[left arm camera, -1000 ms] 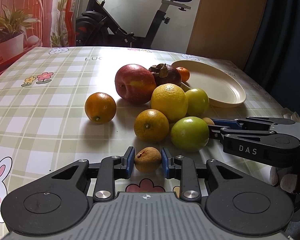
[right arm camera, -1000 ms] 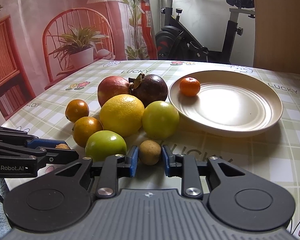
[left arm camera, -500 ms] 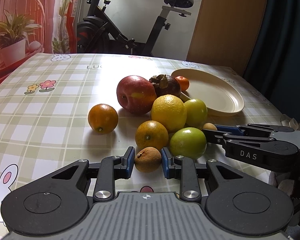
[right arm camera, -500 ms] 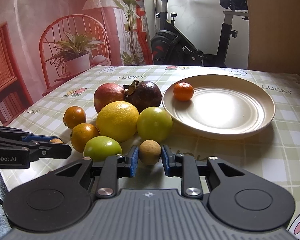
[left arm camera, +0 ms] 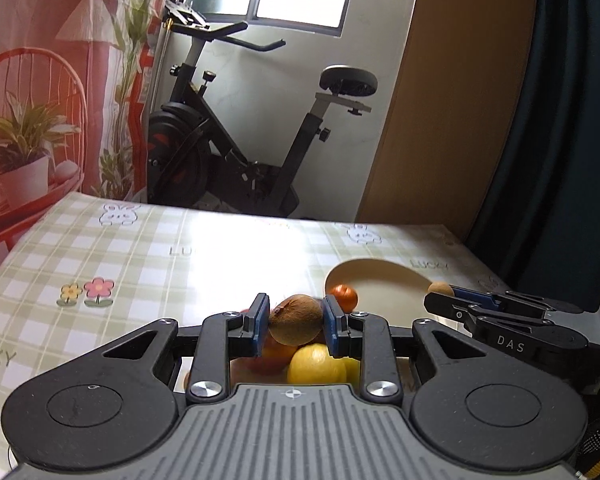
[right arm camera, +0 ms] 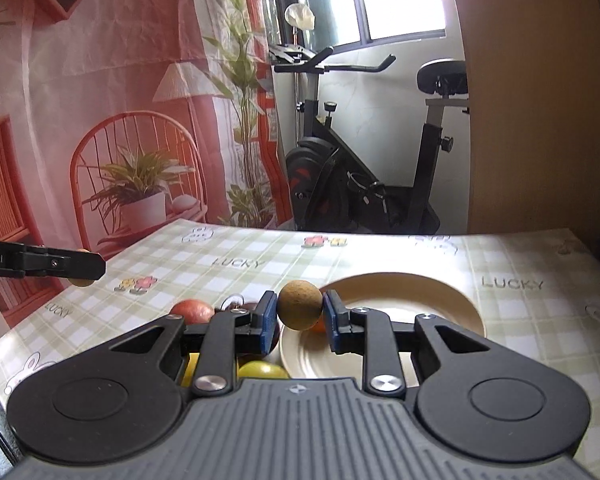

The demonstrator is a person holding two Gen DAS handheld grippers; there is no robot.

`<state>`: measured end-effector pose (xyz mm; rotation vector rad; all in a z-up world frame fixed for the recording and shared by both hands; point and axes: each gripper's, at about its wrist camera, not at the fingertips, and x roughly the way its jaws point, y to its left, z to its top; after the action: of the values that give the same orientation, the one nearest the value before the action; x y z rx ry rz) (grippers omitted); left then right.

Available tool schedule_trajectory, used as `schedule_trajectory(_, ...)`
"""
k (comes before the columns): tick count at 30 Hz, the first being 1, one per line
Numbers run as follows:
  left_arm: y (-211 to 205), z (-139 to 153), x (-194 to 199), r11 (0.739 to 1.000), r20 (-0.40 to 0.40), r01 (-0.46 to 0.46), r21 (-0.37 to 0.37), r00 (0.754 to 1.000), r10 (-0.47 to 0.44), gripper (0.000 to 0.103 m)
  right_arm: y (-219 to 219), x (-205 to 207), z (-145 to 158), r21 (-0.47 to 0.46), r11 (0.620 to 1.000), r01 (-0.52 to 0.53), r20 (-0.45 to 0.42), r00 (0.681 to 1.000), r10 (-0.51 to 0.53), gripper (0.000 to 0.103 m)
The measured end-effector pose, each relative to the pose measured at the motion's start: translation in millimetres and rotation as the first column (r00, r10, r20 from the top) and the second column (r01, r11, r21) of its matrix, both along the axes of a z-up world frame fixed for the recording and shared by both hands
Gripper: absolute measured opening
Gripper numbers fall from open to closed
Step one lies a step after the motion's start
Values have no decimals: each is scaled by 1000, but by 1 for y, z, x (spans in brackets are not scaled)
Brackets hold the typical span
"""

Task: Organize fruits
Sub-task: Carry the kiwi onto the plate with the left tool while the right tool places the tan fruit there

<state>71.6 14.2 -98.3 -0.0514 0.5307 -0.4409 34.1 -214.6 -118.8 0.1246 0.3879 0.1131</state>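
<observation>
Here, with your left hand-held gripper [left arm camera: 296,328] clamped on one small brown fruit [left arm camera: 295,317] and your right hand-held gripper [right arm camera: 300,316] clamped on another [right arm camera: 300,305], both held above the bench [right arm camera: 380,256], lower each gently onto the plate [right arm camera: 440,300] before releasing.

Left hand-held gripper [left arm camera: 296,322] and right hand-held gripper [right arm camera: 299,312] raised, small brown fruits lifted off table
</observation>
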Motion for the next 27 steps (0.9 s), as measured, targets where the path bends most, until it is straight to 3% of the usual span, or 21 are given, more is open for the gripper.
schedule_trajectory(4,-15,21,17,1000,34,24,-3,999,-24,30,-11,13,19,-22,1000,9,43,999,-8,27)
schedule_trajectory(8,-32,29,42,997,4,60,-46,998,-60,30,-23,28,26,-51,998,24,71,997,-20,27)
schedule_trajectory(11,-54,29,64,996,11,84,-20,996,-84,30,-32,43,26,-67,997,34,75,997,-29,27)
schedule_trajectory(22,-143,-36,157,977,-190,212,38,961,-201,30,-67,106,-27,-87,995,54,-110,992,-64,27)
schedule_trajectory(27,-163,-68,194,970,-277,235,61,938,-210,30,-67,134,-48,-131,991,7,-183,983,-31,27)
